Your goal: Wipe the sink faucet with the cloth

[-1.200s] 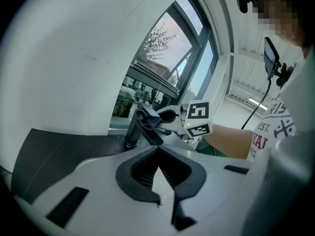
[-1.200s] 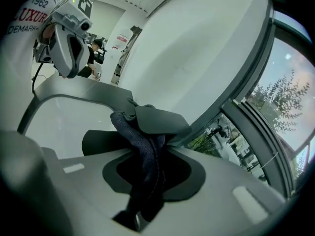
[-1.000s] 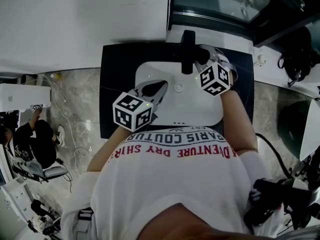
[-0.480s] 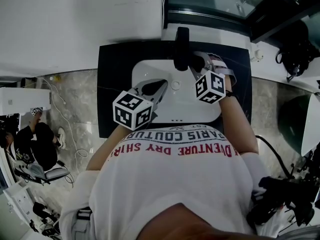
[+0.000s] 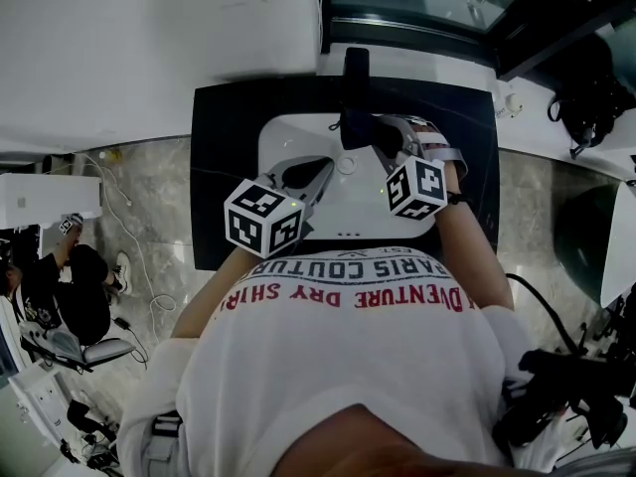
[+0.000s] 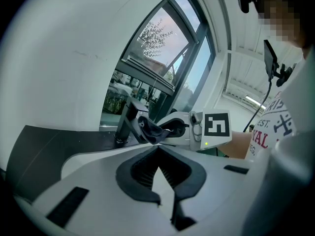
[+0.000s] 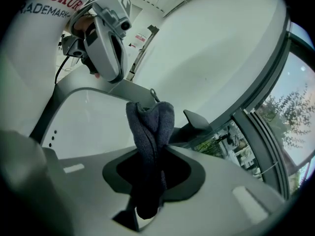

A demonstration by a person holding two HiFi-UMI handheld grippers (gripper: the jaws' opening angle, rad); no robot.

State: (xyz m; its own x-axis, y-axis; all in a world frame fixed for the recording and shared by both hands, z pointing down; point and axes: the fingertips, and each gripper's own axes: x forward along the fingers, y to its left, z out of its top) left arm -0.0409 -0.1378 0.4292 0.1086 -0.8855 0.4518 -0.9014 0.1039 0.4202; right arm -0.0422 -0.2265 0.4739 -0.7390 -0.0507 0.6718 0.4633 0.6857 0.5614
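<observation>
Dark cloth (image 7: 150,132), clamped in the right tool (image 5: 383,139), has slid down the faucet (image 5: 355,73) toward its spout; wiping is under way. Left tool (image 5: 310,175) sits closed and empty above the sink (image 5: 283,132).

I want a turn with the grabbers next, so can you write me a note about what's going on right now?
Left gripper: jaws meet at the tips with nothing between them; it hangs over the left side of the sink.
Right gripper: shut on the dark cloth, which is held up against the black faucet at the back of the sink.
Done: the cloth is picked up and brought to the faucet.
Left: rub it over the faucet. How much is already wiped cannot be told.
</observation>
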